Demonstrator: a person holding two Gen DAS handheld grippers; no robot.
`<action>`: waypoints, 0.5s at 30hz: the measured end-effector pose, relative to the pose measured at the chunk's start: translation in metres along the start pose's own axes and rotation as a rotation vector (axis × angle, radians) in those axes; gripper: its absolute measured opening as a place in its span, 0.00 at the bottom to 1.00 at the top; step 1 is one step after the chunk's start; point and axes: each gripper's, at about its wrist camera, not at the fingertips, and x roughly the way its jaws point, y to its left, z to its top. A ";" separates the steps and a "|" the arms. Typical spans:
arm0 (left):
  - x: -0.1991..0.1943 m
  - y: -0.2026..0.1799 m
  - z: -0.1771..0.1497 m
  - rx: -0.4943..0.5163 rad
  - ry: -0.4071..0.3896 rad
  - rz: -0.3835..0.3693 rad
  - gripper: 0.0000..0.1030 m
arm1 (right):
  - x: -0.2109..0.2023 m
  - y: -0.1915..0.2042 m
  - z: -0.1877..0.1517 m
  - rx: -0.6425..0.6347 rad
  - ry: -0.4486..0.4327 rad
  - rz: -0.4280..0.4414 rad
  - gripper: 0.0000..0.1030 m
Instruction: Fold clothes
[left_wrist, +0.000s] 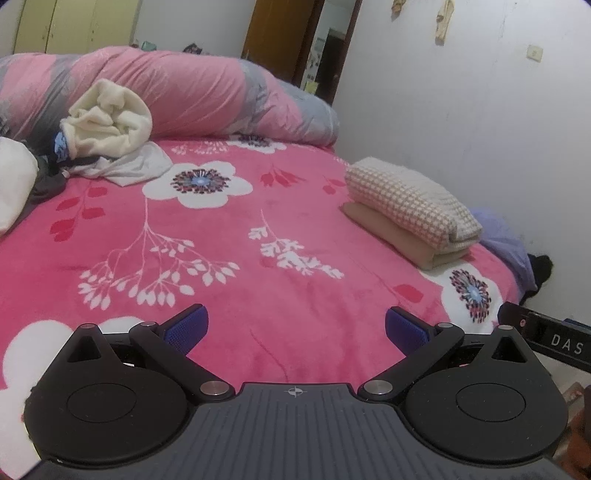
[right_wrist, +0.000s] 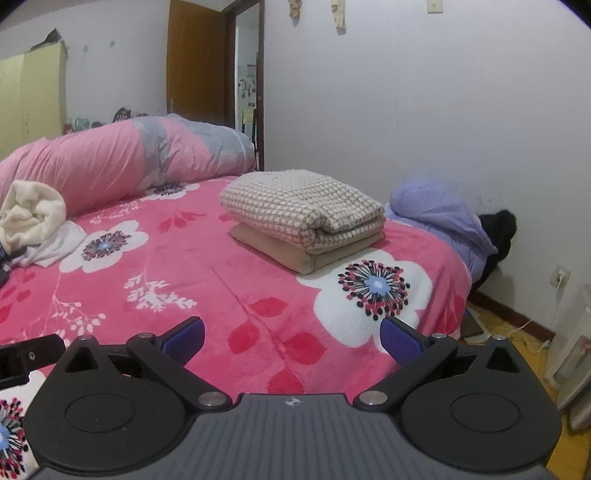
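Note:
A folded checked garment (left_wrist: 410, 201) (right_wrist: 303, 203) lies on top of a folded tan one (left_wrist: 388, 236) (right_wrist: 295, 247), stacked near the right side of the pink flowered bed (left_wrist: 240, 236) (right_wrist: 207, 273). At the far left sits a loose heap: a cream fleece piece (left_wrist: 107, 118) (right_wrist: 29, 214) over a white garment (left_wrist: 136, 166) (right_wrist: 55, 243) and dark clothes (left_wrist: 48, 181). My left gripper (left_wrist: 295, 328) is open and holds nothing, low over the bed's near edge. To its right, my right gripper (right_wrist: 291, 336) is also open and holds nothing.
A rolled pink and grey quilt (left_wrist: 184, 88) (right_wrist: 129, 151) lies across the far end of the bed. Lilac cloth (right_wrist: 439, 210) and something black (right_wrist: 498, 229) sit between bed and white wall. A doorway (right_wrist: 247, 88) is at the back. A socket and cable (right_wrist: 559, 277) are low on the right.

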 end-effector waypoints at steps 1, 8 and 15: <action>0.001 0.000 0.001 -0.003 0.002 0.004 1.00 | 0.001 0.001 0.001 -0.009 0.002 -0.001 1.00; 0.005 -0.002 0.003 0.023 0.013 0.027 1.00 | 0.004 0.006 0.007 -0.027 0.003 -0.005 1.00; 0.007 -0.007 0.003 0.049 0.021 0.055 1.00 | 0.006 0.007 0.008 -0.024 0.019 0.007 1.00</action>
